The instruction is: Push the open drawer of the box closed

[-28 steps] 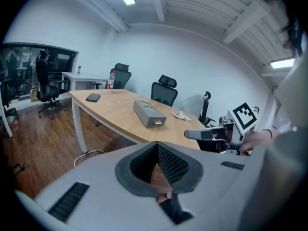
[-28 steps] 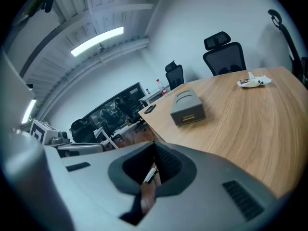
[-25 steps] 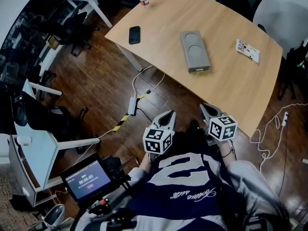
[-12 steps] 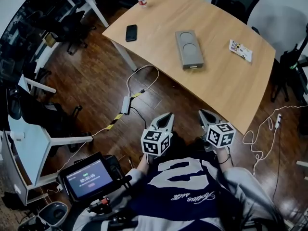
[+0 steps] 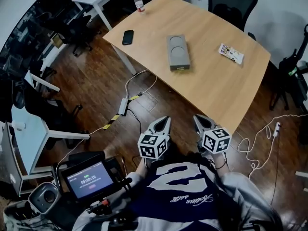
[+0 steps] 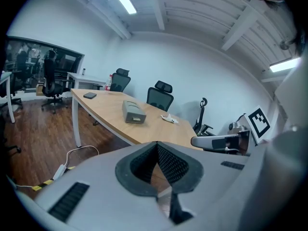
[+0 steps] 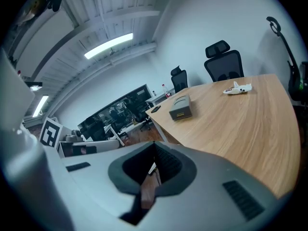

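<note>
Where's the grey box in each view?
Head view: grey box upper centre, on the wooden table.
Left gripper view: grey box left of centre, mid-height.
Right gripper view: grey box just right of centre, mid-height.
Shared landmark: white packet on the same table, right of the box in every view.

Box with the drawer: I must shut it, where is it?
Head view: the box lies on the table, between the phone at left and the packet at right.

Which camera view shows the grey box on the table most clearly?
The head view: the box shows whole, from above. Both gripper views show it small and at a low angle, from one short end.
</note>
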Action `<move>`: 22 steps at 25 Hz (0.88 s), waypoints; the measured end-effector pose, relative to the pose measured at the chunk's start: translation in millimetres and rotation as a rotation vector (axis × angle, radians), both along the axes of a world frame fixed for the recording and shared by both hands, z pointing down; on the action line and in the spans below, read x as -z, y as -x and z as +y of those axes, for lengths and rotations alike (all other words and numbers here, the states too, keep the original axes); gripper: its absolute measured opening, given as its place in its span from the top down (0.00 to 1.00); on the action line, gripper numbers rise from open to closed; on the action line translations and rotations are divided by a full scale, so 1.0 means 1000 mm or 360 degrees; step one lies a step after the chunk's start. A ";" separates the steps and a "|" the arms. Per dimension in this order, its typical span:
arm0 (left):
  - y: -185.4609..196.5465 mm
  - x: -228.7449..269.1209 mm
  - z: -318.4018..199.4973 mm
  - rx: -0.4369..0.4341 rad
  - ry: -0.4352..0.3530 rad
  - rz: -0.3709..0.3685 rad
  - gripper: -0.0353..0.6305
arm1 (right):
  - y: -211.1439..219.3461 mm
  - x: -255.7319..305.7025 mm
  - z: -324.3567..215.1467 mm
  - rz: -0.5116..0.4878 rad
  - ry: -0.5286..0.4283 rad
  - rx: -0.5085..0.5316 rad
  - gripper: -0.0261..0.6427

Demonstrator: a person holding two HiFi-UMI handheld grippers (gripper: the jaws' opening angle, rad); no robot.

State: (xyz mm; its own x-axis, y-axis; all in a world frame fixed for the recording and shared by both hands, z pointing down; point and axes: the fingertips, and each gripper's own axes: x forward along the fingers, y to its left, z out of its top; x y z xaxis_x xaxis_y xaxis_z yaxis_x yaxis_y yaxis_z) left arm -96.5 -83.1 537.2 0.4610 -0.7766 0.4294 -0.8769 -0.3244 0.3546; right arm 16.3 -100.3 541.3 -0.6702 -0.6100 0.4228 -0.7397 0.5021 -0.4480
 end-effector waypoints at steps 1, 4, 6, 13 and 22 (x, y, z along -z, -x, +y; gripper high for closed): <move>-0.012 0.000 0.006 0.0008 0.0000 -0.0005 0.94 | -0.010 0.001 0.005 -0.0004 -0.0003 0.0014 0.97; -0.047 0.000 0.030 0.0040 0.0006 -0.0018 0.94 | -0.041 0.003 0.023 -0.0013 -0.0009 0.0055 0.97; -0.068 -0.002 0.048 0.0065 0.0017 -0.0019 0.94 | -0.060 0.004 0.038 -0.0016 -0.0019 0.0085 0.97; -0.135 -0.014 0.111 0.0087 0.0083 -0.0022 0.94 | -0.124 -0.005 0.085 -0.0005 -0.0011 0.0132 0.97; -0.161 -0.011 0.138 0.0068 0.0110 -0.0083 0.94 | -0.144 -0.010 0.123 -0.0085 0.0031 0.0146 0.97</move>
State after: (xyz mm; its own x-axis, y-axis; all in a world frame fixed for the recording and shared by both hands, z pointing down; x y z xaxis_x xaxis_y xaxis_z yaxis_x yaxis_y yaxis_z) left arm 64.2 55.0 547.8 0.4037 -0.7627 0.5053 -0.9073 -0.2630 0.3281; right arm 160.2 22.3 551.3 -0.7447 -0.5370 0.3963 -0.6658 0.5574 -0.4959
